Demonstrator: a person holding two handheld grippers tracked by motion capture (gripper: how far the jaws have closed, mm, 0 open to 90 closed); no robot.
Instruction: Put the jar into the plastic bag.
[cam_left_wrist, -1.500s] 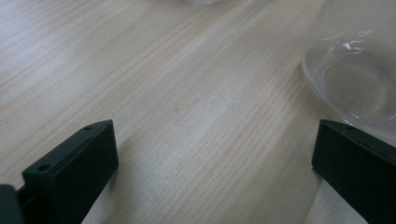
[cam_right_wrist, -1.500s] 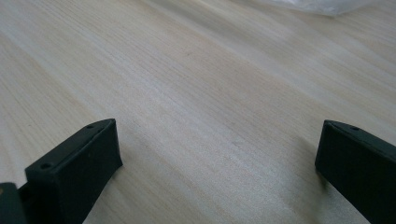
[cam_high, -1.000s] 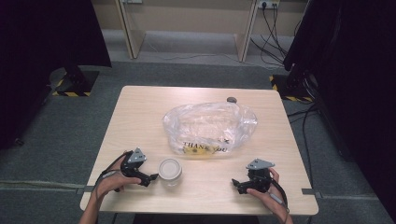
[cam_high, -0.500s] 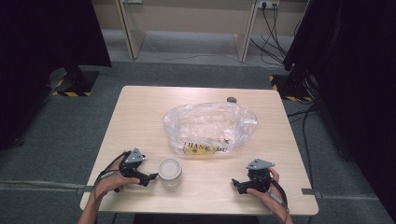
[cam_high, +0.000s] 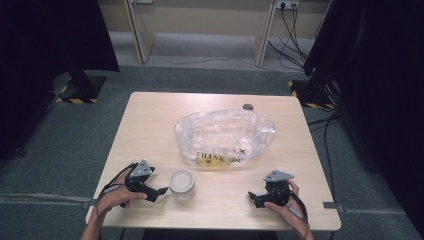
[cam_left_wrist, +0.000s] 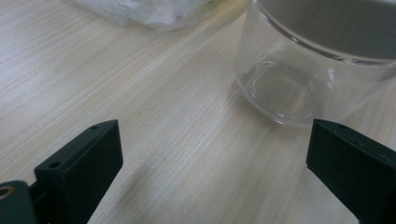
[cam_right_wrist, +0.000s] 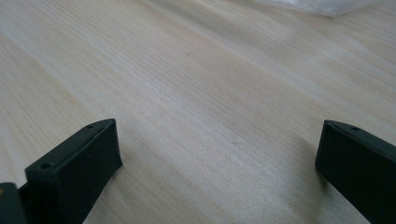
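A clear plastic bag (cam_high: 225, 136) printed "THANK YOU", with something yellow inside, lies in the middle of the wooden table (cam_high: 150, 125). A small clear glass jar (cam_high: 182, 184) stands near the front left. My left gripper (cam_high: 161, 191) rests on the table just left of the jar, open; in the left gripper view the jar (cam_left_wrist: 313, 70) is ahead and to the right of the jaws, and nothing is between them (cam_left_wrist: 212, 179). My right gripper (cam_high: 251, 196) rests open at the front right, with bare wood between its jaws (cam_right_wrist: 217, 172).
A small dark round object (cam_high: 248, 106) lies at the table's far edge behind the bag. Black curtains hang on both sides, and cables (cam_high: 295, 30) run over the grey floor at the back right. A bag edge (cam_right_wrist: 327, 5) shows far ahead in the right gripper view.
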